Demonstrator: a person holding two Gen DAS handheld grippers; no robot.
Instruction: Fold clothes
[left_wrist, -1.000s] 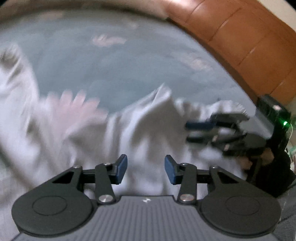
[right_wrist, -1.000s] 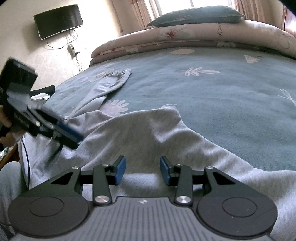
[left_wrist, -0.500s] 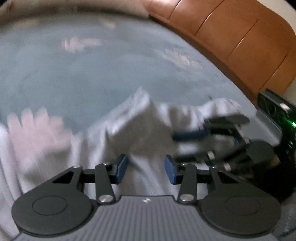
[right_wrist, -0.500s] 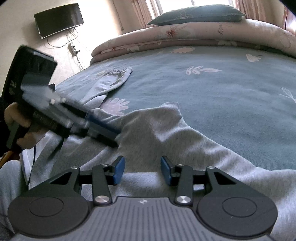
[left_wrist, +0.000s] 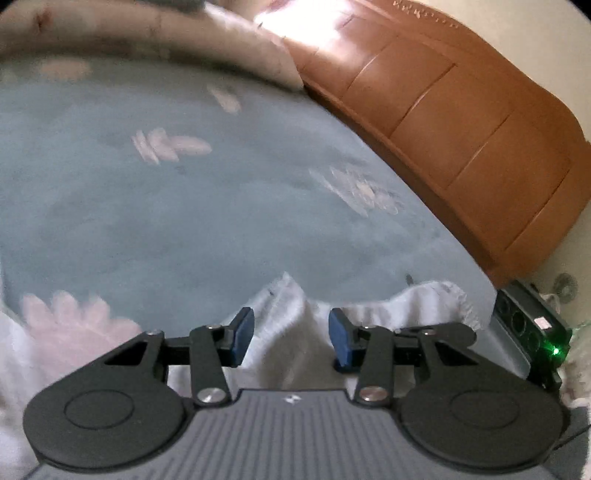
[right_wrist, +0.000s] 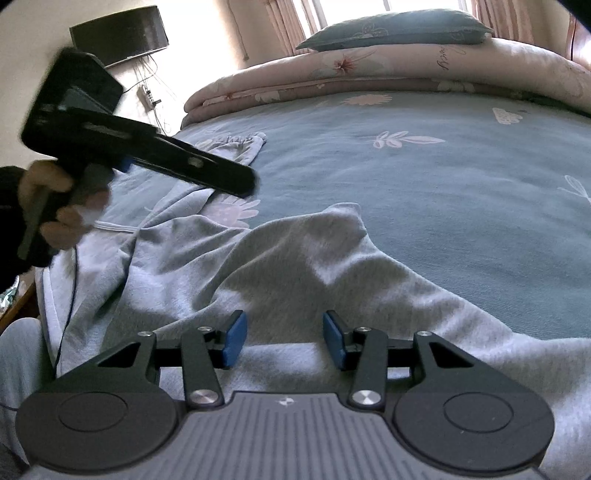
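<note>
A light grey sweatshirt (right_wrist: 295, 266) lies crumpled on the blue floral bedsheet (right_wrist: 424, 177), one sleeve (right_wrist: 236, 147) stretched toward the far left. My right gripper (right_wrist: 284, 339) is open low over the garment's near part, with only cloth below it. A hand (right_wrist: 55, 210) holds my left gripper (right_wrist: 247, 181) raised above the sleeve area, seen side-on. In the left wrist view the left gripper (left_wrist: 291, 338) is open, hanging over a raised fold of the sweatshirt (left_wrist: 288, 299). The right gripper's body (left_wrist: 532, 325) shows at the right edge with a green light.
A folded pink quilt (right_wrist: 388, 70) and a blue pillow (right_wrist: 399, 26) lie at the bed's far end. A brown wooden headboard (left_wrist: 443, 122) runs along the right in the left wrist view. A TV (right_wrist: 122, 33) hangs on the wall, with a cable below.
My left gripper has risen and swung across the sweatshirt toward the right gripper and the headboard. The right gripper has hardly moved. Both stay open.
</note>
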